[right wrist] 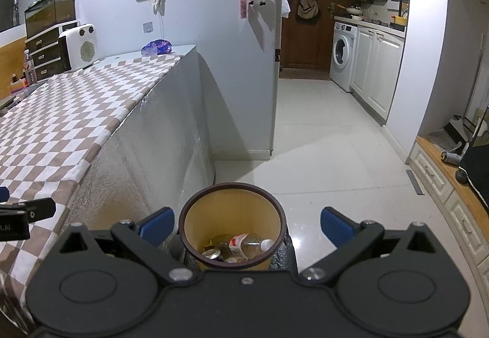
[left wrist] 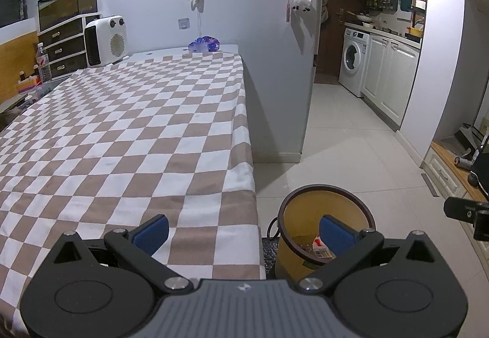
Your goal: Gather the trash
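A checkered cloth (left wrist: 128, 130) covers the table. At its far end, a white heater (left wrist: 105, 41) stands beside a drawer unit (left wrist: 62, 46) with a glass tank (left wrist: 67, 3) on top. Over in the kitchen, a washing machine (left wrist: 354, 61) sits beneath the counter.

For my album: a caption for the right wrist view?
Open right gripper above a round yellow bin holding a clear plastic bottle.
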